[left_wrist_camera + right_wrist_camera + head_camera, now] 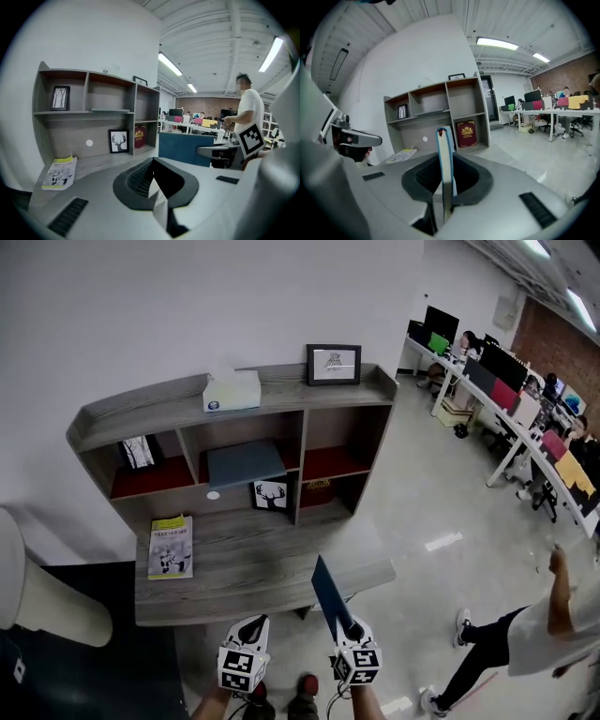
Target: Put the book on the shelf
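Now right gripper (347, 626) pinches blue book (328, 594) edge-on, long axis toward shelf unit (281, 381) at 11 o'clock; left gripper (251, 626) pressed together, empty, alongside.

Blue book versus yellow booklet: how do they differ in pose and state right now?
The blue book stands on edge, clamped in the fingers of the right gripper, near the desk's front edge; the yellow booklet lies flat on the desk's left side, untouched. The blue book's cover is plain dark blue; the yellow booklet's carries print and a drawing. Neither is in the shelf yet.
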Demonstrator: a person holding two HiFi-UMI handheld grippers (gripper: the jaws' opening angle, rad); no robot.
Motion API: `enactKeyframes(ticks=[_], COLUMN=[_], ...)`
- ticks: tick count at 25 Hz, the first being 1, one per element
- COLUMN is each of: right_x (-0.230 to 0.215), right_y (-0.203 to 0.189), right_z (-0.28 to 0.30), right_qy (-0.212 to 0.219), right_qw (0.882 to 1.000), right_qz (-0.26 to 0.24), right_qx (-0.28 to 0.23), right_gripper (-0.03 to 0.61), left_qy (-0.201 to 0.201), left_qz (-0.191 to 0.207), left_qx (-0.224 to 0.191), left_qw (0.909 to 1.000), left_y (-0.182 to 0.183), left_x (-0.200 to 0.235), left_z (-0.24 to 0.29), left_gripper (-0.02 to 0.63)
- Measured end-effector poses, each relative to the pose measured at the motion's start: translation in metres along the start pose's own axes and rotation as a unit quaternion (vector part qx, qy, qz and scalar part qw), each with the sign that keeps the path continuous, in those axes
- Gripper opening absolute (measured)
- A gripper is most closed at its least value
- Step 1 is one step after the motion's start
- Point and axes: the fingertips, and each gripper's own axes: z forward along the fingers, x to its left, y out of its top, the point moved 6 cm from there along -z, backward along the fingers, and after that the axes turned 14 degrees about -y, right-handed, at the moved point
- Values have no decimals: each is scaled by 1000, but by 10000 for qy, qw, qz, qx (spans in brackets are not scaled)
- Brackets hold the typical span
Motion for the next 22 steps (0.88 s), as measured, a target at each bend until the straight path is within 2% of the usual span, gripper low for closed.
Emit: enactKeyframes(ticks=[6,10,14,22], right_x=[32,62,91,134], right_y=[44,69,78,86], right_z=[-30,-43,-53,-51], right_qy=[108,124,191,220], right_qw=[9984,9967,9952,9927], right_qz=[292,185,-87,-2], right_qx=[-477,-777,-959,-1190], right_gripper=[61,61,61,61], left_qy=[99,154,163,112], left_qz=[143,234,254,401], left_qx=[-247,-450,-603,-793], left_qw=[9995,9986,9977,9960], left_y=[24,36,44,57], left_x=[14,28,47,85], left_z=[-35,-59,-78,-103], left_gripper=[6,6,6,6])
